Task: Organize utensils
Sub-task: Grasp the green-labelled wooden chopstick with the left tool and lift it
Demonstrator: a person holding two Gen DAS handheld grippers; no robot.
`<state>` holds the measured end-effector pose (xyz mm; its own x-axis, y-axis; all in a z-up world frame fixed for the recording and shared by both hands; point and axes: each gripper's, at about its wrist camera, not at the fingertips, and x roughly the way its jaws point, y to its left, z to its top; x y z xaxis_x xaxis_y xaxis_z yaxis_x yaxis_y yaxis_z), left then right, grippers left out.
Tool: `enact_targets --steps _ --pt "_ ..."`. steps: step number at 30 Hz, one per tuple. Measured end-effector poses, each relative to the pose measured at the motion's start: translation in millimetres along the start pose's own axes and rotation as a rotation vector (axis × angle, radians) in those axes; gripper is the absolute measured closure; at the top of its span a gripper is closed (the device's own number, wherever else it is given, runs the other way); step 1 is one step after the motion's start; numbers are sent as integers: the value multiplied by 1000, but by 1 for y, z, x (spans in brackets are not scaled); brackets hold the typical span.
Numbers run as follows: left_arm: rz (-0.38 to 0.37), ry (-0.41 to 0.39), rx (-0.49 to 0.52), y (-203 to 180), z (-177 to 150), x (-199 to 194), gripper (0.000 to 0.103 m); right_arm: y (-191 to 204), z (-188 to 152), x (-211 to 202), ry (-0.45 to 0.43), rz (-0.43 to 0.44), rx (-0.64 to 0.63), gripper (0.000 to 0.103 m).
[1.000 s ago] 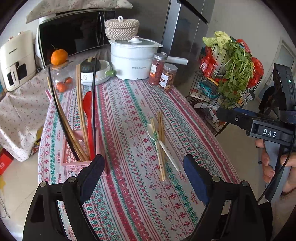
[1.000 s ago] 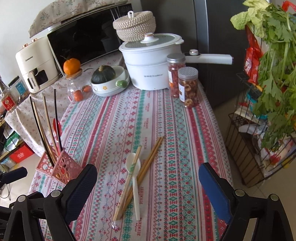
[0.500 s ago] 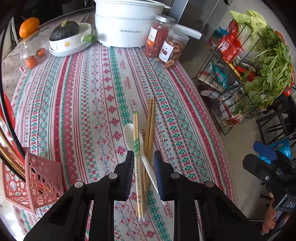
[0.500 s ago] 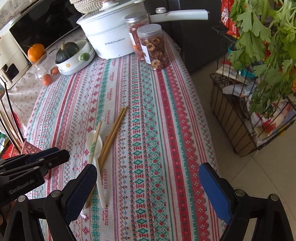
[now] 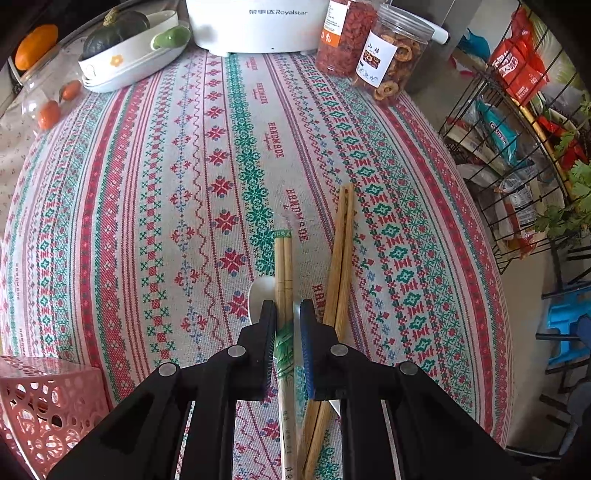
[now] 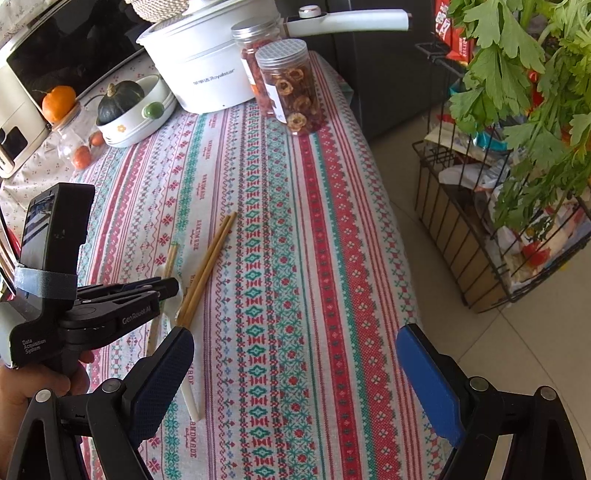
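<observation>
Lowered and closed, my left hand-held gripper point(image 5: 288, 325) pinches wrapped chopsticks point(image 5: 283, 273); I should lift level. Right hand-held gripper point(image 6: 295, 373) gapes empty.

A table under a woven cloth point(image 5: 229, 155) striped in red, green and white bore everything. Between the left fingers point(image 5: 306, 354) lay a pale wooden chopstick pair in a green paper sleeve point(image 5: 283, 273), crossing a white plastic spoon point(image 5: 258, 295). Just right of those fingers lay a darker bare bamboo chopstick pair point(image 5: 341, 254). Far beyond the fingertips stood a white electric pot point(image 5: 255, 26), two clear lidded jars of dried fruit point(image 5: 388, 62) and a white flowered bowl point(image 5: 125, 70). Left of the fingers stood a pink perforated plastic basket point(image 5: 48, 406).
</observation>
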<state>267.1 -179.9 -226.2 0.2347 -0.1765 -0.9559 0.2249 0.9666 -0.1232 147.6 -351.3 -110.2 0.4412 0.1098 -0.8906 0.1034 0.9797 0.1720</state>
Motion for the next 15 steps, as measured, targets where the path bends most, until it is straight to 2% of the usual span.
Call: enact_targets --steps 7,15 --pt "-31 -109 60 0 -18 -46 94 6 2 4 5 -9 -5 10" --pt "-112 -253 107 23 -65 -126 94 30 4 18 28 4 -24 10"
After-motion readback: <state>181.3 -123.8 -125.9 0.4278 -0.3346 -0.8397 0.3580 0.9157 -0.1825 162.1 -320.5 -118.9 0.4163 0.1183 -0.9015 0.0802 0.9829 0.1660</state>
